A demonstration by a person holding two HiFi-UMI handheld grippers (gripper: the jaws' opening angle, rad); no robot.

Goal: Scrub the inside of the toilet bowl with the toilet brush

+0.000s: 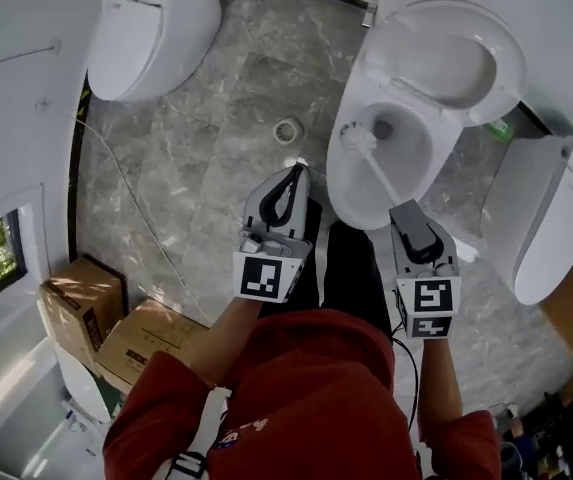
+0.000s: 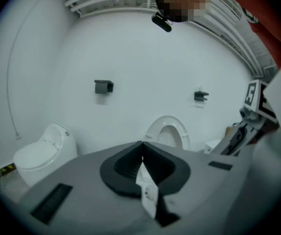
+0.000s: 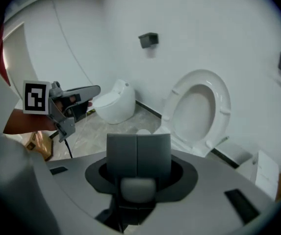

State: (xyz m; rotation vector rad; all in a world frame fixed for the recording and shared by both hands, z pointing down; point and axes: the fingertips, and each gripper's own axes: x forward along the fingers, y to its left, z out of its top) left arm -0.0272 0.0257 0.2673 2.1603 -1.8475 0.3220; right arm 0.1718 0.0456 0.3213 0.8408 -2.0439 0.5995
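The right tool (image 1: 406,210) is pinched on the thin white handle of the white-bristled toilet brush (image 1: 376,164); the bristle head is set inside the white ceramic toilet bowl (image 1: 414,168), against the inner wall just under the rim; the left tool (image 1: 295,175) is pressed together at its tips, with nothing seen held, off to the bowl's left; the white seat (image 1: 504,63) is raised; scrubbing is judged under way; how much wall is already scrubbed cannot be told, and most is likely left.
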